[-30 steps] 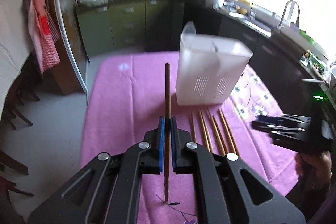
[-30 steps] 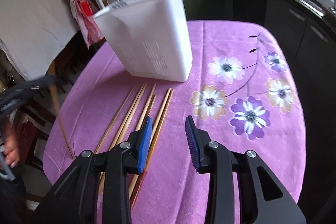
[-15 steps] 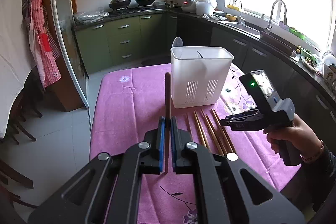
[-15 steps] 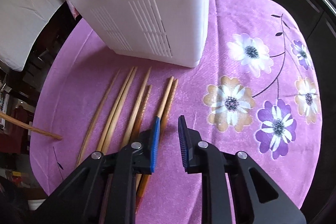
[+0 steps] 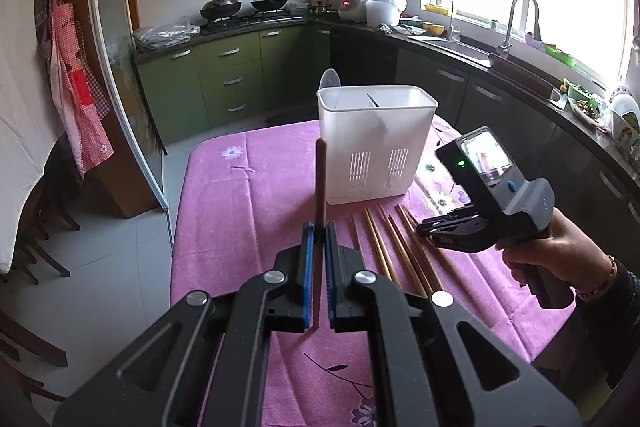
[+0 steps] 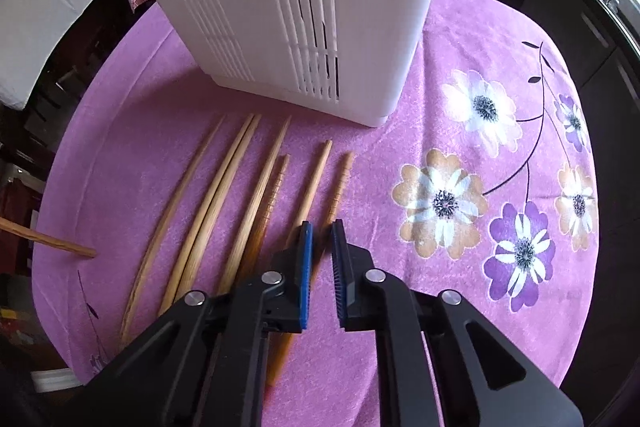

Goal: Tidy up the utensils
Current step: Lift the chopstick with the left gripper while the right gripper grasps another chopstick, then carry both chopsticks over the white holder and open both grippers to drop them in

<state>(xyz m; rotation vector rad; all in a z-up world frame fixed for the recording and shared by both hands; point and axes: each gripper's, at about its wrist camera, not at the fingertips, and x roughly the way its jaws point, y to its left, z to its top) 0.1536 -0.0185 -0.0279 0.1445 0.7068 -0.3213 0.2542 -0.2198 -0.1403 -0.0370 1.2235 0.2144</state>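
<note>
Left tongs [image 5: 316, 231]: clamped on your dark chopstick [image 5: 320, 187], upright.
Right tongs [image 6: 320, 227]: just closed (nearest) on the rightmost chopstick [image 6: 338, 183], pointing toward the holder [image 6: 304, 11].

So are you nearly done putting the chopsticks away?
Not nearly. Done: a white spoon stands in the holder. In hand: the left gripper is shut on a dark chopstick, and the right gripper has just closed its jaws on the rightmost chopstick lying on the cloth. Left: six more chopsticks lie beside it.
</note>
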